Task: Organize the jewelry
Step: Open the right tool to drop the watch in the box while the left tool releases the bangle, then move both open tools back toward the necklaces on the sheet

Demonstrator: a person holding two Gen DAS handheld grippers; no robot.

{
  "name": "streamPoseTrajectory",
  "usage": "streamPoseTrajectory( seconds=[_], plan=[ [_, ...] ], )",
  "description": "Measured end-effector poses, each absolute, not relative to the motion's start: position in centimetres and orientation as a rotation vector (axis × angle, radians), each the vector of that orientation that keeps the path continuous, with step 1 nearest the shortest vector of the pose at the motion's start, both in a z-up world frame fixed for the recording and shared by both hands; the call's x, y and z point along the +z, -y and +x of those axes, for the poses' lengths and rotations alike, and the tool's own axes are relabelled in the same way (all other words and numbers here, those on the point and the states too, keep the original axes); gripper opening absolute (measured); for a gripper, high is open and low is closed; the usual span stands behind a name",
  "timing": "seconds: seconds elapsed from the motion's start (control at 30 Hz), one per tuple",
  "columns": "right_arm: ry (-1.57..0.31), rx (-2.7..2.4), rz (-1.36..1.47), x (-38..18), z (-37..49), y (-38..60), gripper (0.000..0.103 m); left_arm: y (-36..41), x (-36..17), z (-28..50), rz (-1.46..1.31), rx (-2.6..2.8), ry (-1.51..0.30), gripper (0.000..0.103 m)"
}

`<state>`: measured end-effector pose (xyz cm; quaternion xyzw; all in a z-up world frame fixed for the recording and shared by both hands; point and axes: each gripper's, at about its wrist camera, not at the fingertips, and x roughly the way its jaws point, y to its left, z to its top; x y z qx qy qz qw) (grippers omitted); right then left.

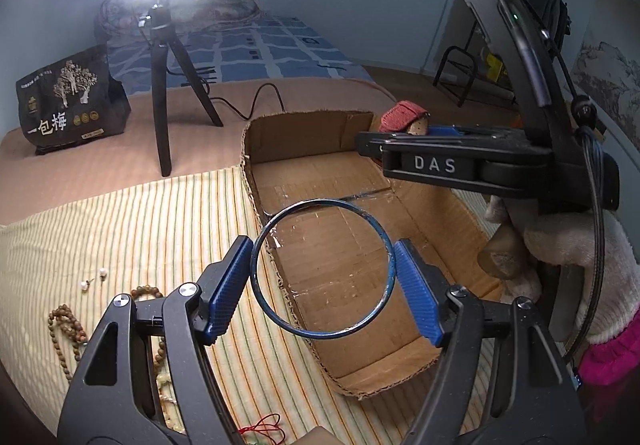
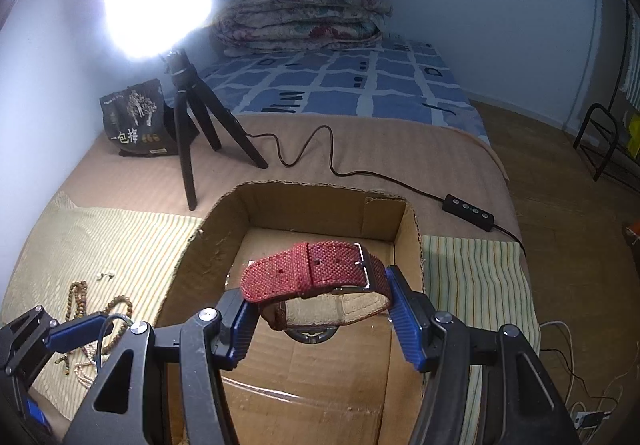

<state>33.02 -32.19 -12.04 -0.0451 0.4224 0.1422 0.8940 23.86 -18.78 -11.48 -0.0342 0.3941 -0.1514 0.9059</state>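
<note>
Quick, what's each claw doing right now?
Left claw: closed on the blue bangle.
Right claw: closed on the red watch.

Bangle (image 1: 322, 269): thin metal, glossy blue finish, chipped in spots. Watch strap (image 2: 316, 271): coarse red woven cloth, pale matt lining, shiny metal buckle. Gripper pads (image 1: 222, 291): blue, knurled, matt; arms matt black plastic with bright screw heads. Box (image 1: 348, 265): raw corrugated cardboard, scuffed, rough cut edges. Striped cloth (image 1: 120, 229) under it: woven, matt. Bead strings (image 1: 66, 329): wood, dull.
</note>
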Motion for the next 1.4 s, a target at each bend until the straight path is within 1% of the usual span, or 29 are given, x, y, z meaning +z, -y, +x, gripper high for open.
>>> streamPoseTrajectory(
  seconds=[0.3,0.37,0.4,0.43,0.47,0.5,0.57,0.7,0.83,1.13,1.4],
  plan=[
    [-0.890,0.272,-0.080,-13.0,33.7,32.8,0.063,19.3,-12.3,24.0,-0.069,-0.331,-0.831,0.074],
    [-0.880,0.261,-0.079,-12.9,33.7,32.9,0.073,19.4,-12.3,24.1,-0.069,-0.343,-0.840,0.074],
    [-0.871,0.255,-0.078,-12.7,33.7,32.9,0.083,19.5,-12.2,24.0,-0.066,-0.345,-0.843,0.074],
    [-0.859,0.247,-0.078,-12.5,33.6,33.0,0.091,19.5,-12.3,24.0,-0.063,-0.347,-0.843,0.074],
    [-0.847,0.238,-0.077,-12.2,33.5,33.0,0.092,19.6,-12.2,23.9,-0.060,-0.347,-0.844,0.076],
    [-0.841,0.234,-0.076,-12.0,33.4,33.0,0.093,19.6,-12.2,23.9,-0.057,-0.345,-0.846,0.082],
    [-0.837,0.228,-0.073,-11.6,33.3,33.2,0.093,19.6,-12.2,23.6,-0.056,-0.339,-0.843,0.085],
    [-0.828,0.208,-0.075,-11.0,33.0,33.7,0.096,19.5,-12.1,23.2,-0.050,-0.332,-0.840,0.085],
    [-0.818,0.195,-0.069,-10.4,32.2,34.2,0.097,18.9,-11.6,22.6,-0.049,-0.326,-0.830,0.085],
    [-0.796,0.188,-0.062,-8.5,30.0,34.4,0.098,17.0,-10.0,20.9,-0.033,-0.301,-0.791,0.085],
    [-0.775,0.225,-0.062,-7.1,26.6,33.4,0.098,13.4,-8.8,19.2,-0.007,-0.264,-0.769,0.085]
  ],
)
